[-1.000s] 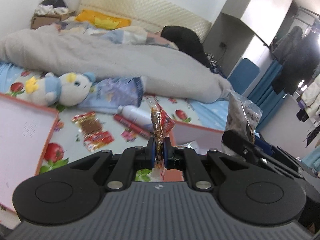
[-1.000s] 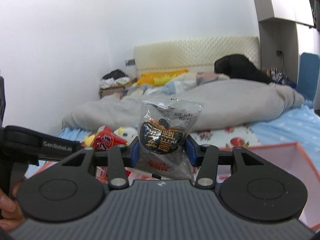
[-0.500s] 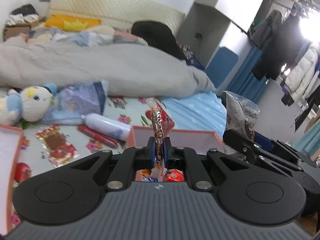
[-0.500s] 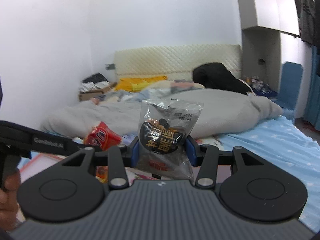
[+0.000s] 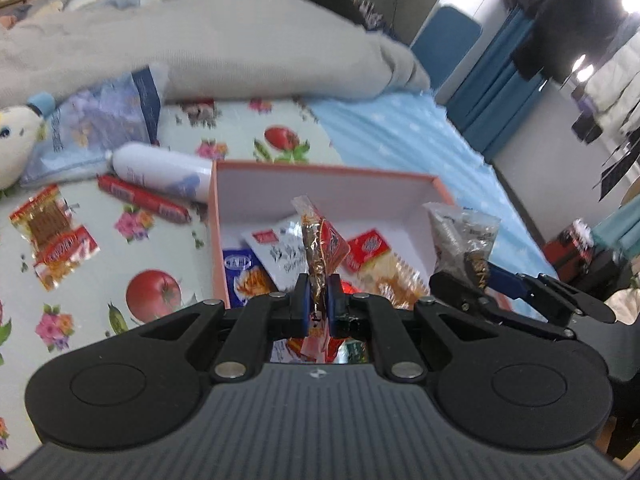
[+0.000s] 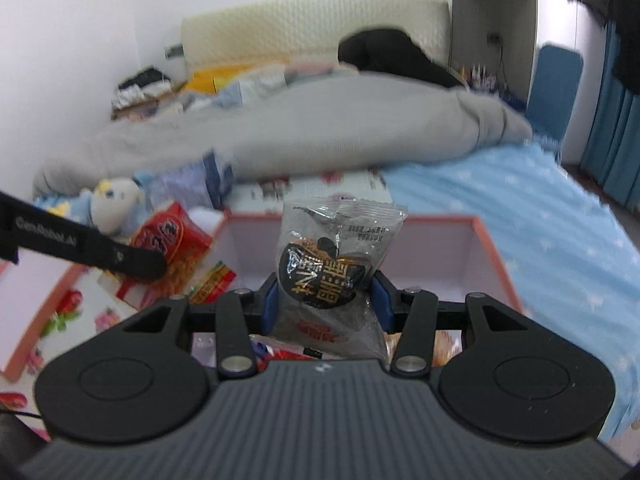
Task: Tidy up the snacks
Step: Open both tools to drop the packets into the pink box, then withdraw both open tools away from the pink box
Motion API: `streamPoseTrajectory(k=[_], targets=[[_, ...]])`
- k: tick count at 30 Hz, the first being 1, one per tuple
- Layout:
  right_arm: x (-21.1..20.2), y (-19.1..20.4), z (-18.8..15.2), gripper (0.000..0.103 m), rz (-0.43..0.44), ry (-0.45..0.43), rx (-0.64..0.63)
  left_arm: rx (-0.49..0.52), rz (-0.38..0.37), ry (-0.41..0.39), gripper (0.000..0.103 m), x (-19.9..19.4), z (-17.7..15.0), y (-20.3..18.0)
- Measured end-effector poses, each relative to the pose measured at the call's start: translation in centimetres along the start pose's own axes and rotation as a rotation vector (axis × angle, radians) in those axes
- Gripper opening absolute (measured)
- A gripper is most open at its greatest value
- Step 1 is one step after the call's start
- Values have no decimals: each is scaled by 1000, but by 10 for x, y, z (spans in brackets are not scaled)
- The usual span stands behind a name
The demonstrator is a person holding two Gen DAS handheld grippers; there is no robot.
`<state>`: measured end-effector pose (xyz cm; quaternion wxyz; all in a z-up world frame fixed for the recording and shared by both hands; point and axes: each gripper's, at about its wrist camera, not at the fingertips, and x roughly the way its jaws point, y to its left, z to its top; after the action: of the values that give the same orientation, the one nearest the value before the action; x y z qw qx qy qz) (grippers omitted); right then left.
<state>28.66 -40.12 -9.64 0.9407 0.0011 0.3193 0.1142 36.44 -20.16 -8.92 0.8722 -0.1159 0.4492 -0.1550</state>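
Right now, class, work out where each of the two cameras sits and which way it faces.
Left wrist: on the left hand-held gripper, facing down into the pink box; its fingers pinch a red snack packet; the right hand-held gripper shows alongside.
Right wrist: on the right hand-held gripper, facing the box and bed; it holds a dark snack bag.
Shared: box, both packets, grey blanket.

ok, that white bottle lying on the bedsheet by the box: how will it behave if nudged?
The white bottle lies on its side and looks round, so it would probably roll. Its smooth surface may be slippery. The red sausage stick beside it might block rolling that way.
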Motion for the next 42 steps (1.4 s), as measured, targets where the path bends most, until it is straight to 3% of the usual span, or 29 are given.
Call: streamPoseTrajectory(k=[10, 11, 12, 13, 14, 16, 30, 42], targets=[[27, -11, -25, 54, -3, 115, 49, 0, 11, 76, 11, 30, -8, 4], [27, -12, -25, 56, 1, 116, 62, 2, 9, 74, 15, 29, -7, 3], [25, -15, -23, 65, -5, 106, 70, 3, 12, 69, 18, 27, -5, 3], [23, -14, -23, 74, -20, 92, 67, -1, 24, 63, 28, 26, -4, 4], [20, -15, -21, 75, -31, 81, 61, -4, 33, 59, 42, 23, -3, 4], [16, -16, -18, 75, -23, 67, 70, 0, 37, 49, 52, 19, -2, 5], [-42, 7, 14, 75, 44, -134, 77, 90, 47, -154, 52, -61, 1, -4], [-71, 52, 11, 75, 109, -236, 37, 101, 74, -276, 52, -114, -26, 17]])
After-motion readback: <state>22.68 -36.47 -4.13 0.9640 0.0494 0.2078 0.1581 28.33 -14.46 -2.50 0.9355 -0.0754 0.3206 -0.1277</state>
